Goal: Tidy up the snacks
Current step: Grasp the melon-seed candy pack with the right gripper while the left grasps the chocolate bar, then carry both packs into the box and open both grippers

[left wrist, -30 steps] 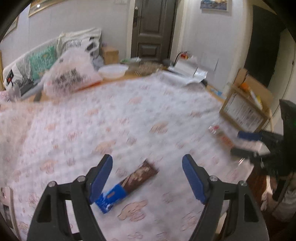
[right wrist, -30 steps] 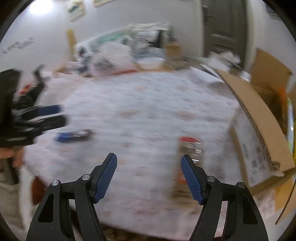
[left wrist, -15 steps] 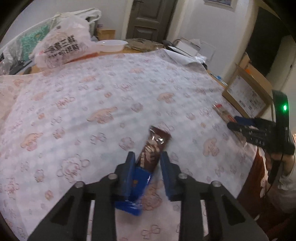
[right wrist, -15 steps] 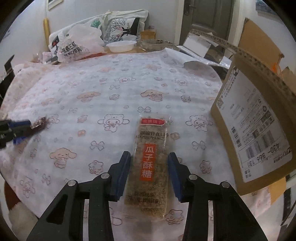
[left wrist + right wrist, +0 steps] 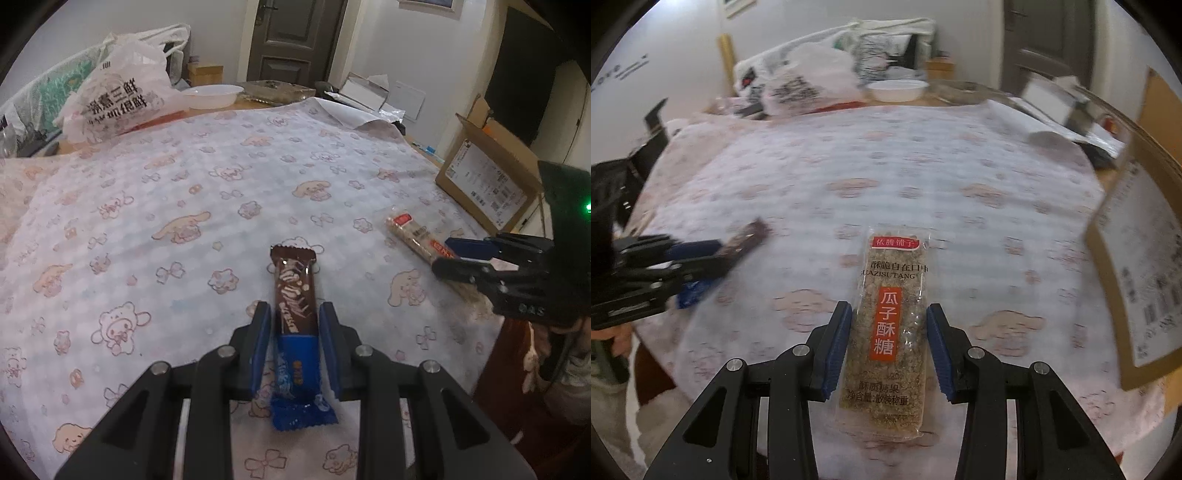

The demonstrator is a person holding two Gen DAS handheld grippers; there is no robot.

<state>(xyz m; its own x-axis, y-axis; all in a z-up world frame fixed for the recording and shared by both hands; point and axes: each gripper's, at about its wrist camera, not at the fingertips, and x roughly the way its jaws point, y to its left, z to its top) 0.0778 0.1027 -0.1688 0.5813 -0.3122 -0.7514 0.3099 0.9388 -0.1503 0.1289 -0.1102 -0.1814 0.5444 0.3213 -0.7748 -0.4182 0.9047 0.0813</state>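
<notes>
Snacks both gripped: brown-and-blue foil chocolate bar clamped in left gripper, clear-wrapped seed brittle bar with red label clamped in right gripper, both near the desk's front edge. Cartoon-print tablecloth ahead lies bare; cardboard box sits at the right edge, white plastic bag at the far side.

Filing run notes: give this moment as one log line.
left gripper: shut on chocolate bar | right gripper: shut on seed brittle pack

My two wrist cameras look down close over the table; each sees the other gripper, at 3 and 9 o'clock.
</notes>
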